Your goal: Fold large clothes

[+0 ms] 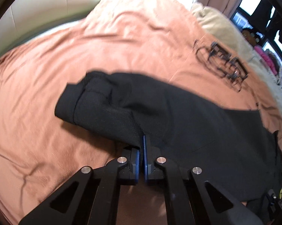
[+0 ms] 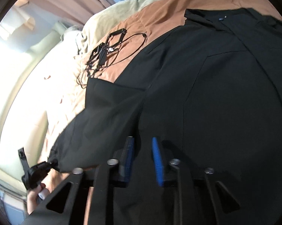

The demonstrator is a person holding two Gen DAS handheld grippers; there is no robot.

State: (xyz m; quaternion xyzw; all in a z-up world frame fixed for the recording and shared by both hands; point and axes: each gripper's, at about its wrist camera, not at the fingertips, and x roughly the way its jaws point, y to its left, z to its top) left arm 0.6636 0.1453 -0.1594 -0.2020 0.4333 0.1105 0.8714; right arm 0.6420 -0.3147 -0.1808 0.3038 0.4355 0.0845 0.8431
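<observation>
A bed under a peach cover carries a black garment spread flat, one sleeve stretched left. Beyond it lies a tangle of black cable and frames. The left claw is pinched tight on the sleeve fabric; the right claw stands narrowly parted over the garment, grip uncertain.

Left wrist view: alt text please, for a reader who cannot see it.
The left tongs, blue pads closed, pinch the edge of a black garment by its cuffed sleeve, spread on an orange bedcover. A black cabled device lies beyond.
</observation>
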